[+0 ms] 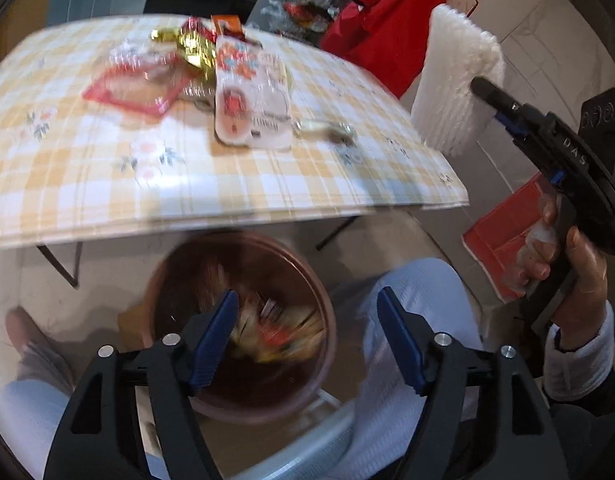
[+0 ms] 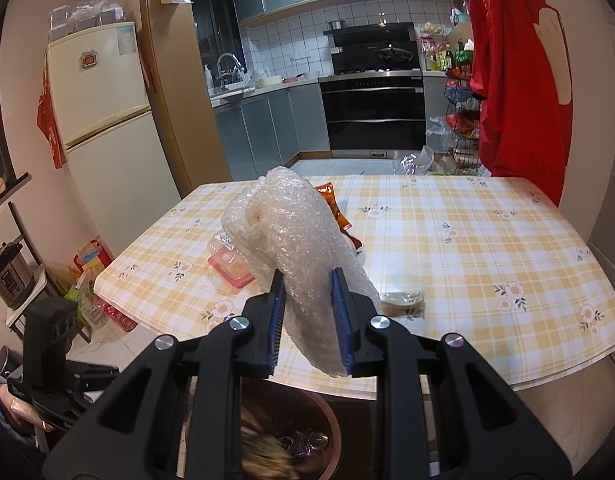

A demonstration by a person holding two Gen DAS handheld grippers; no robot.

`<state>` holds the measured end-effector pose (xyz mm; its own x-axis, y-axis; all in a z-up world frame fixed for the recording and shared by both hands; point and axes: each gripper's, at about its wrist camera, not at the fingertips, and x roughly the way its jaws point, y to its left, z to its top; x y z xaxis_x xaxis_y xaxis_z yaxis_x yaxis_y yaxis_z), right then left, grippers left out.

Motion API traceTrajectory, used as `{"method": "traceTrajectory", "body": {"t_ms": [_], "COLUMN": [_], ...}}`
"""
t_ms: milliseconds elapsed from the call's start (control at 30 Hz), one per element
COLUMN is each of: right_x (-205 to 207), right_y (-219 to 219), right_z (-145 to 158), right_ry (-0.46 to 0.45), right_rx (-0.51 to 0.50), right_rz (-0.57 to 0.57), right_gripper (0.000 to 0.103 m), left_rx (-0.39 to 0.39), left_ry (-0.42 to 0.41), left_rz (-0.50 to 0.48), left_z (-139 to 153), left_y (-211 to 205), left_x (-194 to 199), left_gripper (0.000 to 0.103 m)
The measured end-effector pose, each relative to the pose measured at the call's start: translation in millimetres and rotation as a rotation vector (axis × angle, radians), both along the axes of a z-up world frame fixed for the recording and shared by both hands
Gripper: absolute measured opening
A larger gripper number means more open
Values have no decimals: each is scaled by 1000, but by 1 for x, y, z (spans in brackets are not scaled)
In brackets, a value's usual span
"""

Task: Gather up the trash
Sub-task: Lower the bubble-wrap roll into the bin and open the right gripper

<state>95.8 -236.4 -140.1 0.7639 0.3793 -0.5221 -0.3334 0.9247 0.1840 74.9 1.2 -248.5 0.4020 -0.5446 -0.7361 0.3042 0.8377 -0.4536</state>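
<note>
My left gripper (image 1: 307, 300) hangs open over a brown bin (image 1: 327, 320) on the floor below the table edge, with nothing between its blue pads. Blurred wrappers (image 1: 275, 332) lie inside the bin. My right gripper (image 2: 307, 280) is shut on a big wad of bubble wrap (image 2: 283, 216), held above the near edge of the checked table (image 2: 467, 240); in the left wrist view the same wad (image 1: 455, 80) shows at the right. On the table lie a white flowered packet (image 1: 251, 96), a red-rimmed clear tray (image 1: 135, 88), gold foil (image 1: 191, 46) and a small sachet (image 2: 403, 300).
A person's legs in light trousers (image 1: 411, 320) flank the bin. A red bag (image 1: 507, 232) lies on the floor at the right. A fridge (image 2: 103, 120) stands left of the table, a red garment (image 2: 515, 80) hangs at the right, and a kitchen lies beyond.
</note>
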Motion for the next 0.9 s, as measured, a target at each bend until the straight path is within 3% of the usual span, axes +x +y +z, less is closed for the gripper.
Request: {"method": "traceTrajectory", "body": {"t_ms": [167,333,467,733,800,900], "right_x": [5,2,-3,-7,-7,-8], "right_y": [11,30,50,76,79,80], "right_z": [-17,-45,-68,-85,-87,-88], "right_ry": [60,159,234,302,311,317], "right_rx": [-1,3,-13,-42,-54,-59], "right_rz": [35,101,154,217,222,224], "right_gripper": [26,26,26,35,40,55], "left_rx": [40,64,28,46,38,29], "left_ry": [-119,-181,-153,-158,-153,-153], "left_rz": [182,456,572,626,634,647], "left_z": [20,32,30,21,17,15], "left_y": [26,72,101,119,123,127], "left_x": [-1,-4,-8,-21,-23,-24], "left_gripper": [96,97,97,97,97,97]}}
